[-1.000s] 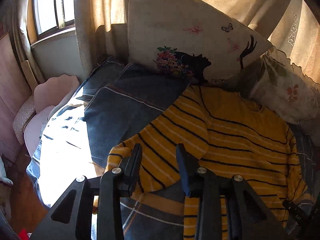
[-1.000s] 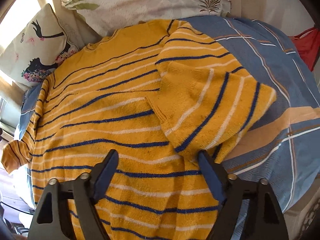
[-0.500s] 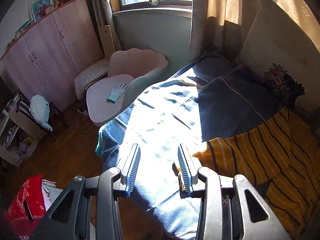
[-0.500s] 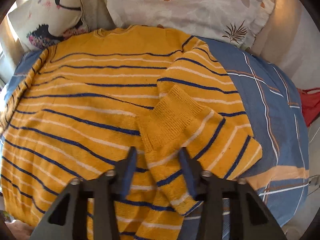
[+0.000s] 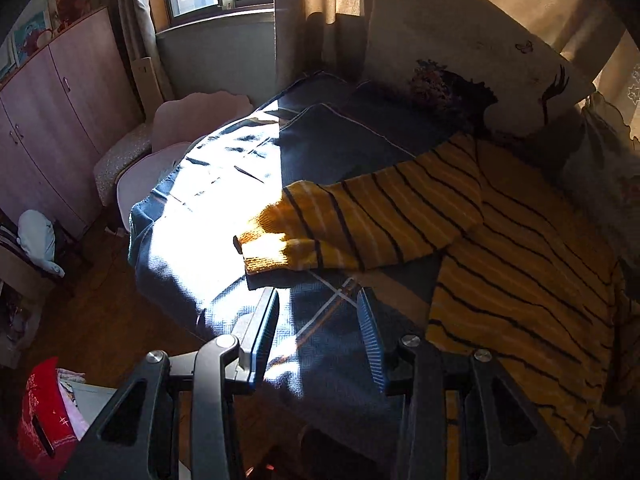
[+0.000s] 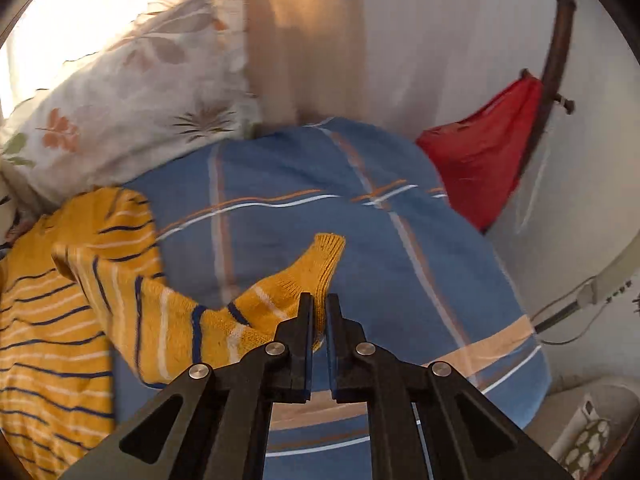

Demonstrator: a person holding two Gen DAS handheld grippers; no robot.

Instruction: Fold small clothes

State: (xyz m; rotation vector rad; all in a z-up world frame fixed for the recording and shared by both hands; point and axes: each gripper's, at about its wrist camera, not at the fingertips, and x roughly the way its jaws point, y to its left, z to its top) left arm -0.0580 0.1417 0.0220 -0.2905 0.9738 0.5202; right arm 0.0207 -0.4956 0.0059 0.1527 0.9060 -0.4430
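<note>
A yellow sweater with dark and white stripes [image 5: 520, 264] lies spread on the blue plaid bedcover [image 5: 320, 148]. Its one sleeve [image 5: 360, 220] lies stretched out to the left, cuff in bright sunlight. My left gripper [image 5: 318, 300] is open and empty, just in front of that cuff, not touching it. In the right wrist view my right gripper [image 6: 319, 304] is shut on the other sleeve [image 6: 224, 320] near its ribbed cuff [image 6: 326, 250], holding it lifted over the bedcover [image 6: 360, 232]. The sweater body [image 6: 44, 320] lies at the left.
Two pillows stand at the head: one with a woman's profile [image 5: 460, 48], one floral [image 6: 132, 92]. A red bag [image 6: 480, 160] hangs by the wall. A pink chair [image 5: 176, 136] and wardrobe [image 5: 52, 112] stand left of the bed, whose edge is near my left gripper.
My right gripper closed on the folded-in sleeve and pulled it out to the right, off the body. My left gripper swung left and back and now faces the left cuff.
</note>
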